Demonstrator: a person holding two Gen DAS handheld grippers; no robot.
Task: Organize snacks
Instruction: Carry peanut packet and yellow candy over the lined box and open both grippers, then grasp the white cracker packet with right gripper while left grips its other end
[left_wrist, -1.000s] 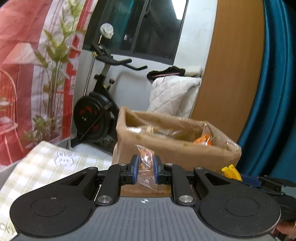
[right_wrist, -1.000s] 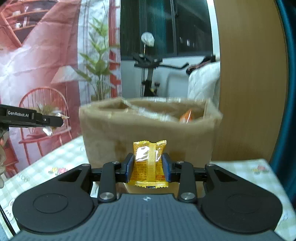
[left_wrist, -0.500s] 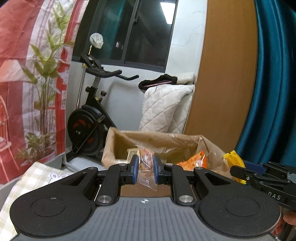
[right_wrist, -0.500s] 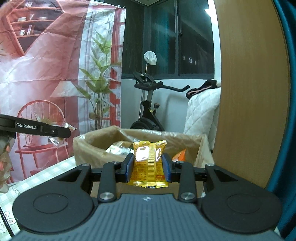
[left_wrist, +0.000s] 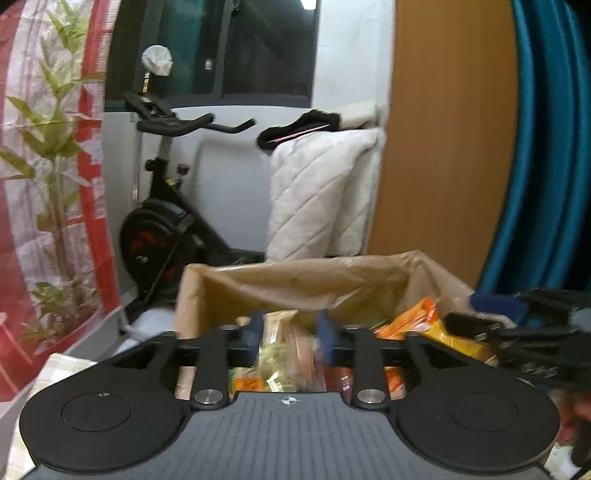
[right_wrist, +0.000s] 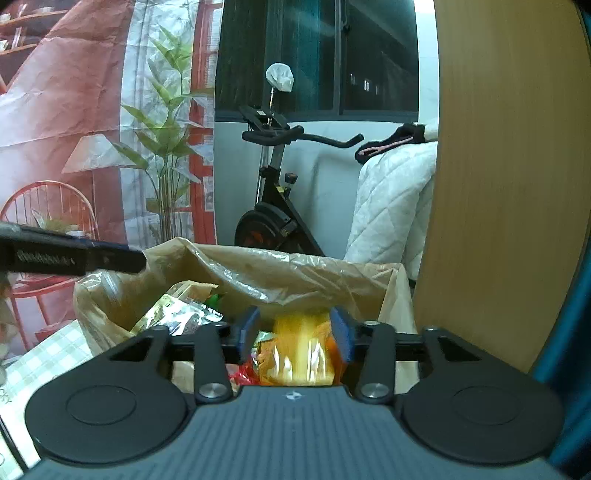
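A cardboard box (left_wrist: 295, 280) lined with a clear plastic bag holds several snack packets, orange and yellow among them. My left gripper (left_wrist: 290, 332) hangs over its near edge with its jaws opening. A small clear snack packet (left_wrist: 291, 356) is blurred between the blue pads and touches neither. My right gripper (right_wrist: 294, 332) is over the same box (right_wrist: 295, 273), jaws opening too. A yellow snack packet (right_wrist: 303, 350) drops as a blur between its pads. The right gripper (left_wrist: 476, 312) shows at the box's right side in the left wrist view.
The box stands on a table with a checked cloth (right_wrist: 55, 350). A wooden panel (right_wrist: 498, 184) and a blue curtain (left_wrist: 546, 147) rise to the right. Behind are an exercise bike (left_wrist: 162, 229), a quilted white cushion (left_wrist: 325, 192) and a printed red backdrop (right_wrist: 74, 110).
Both grippers have moved forward over the box. Each was shut on its packet; now both stand parted and the clear and yellow packets are slipping down into the box.
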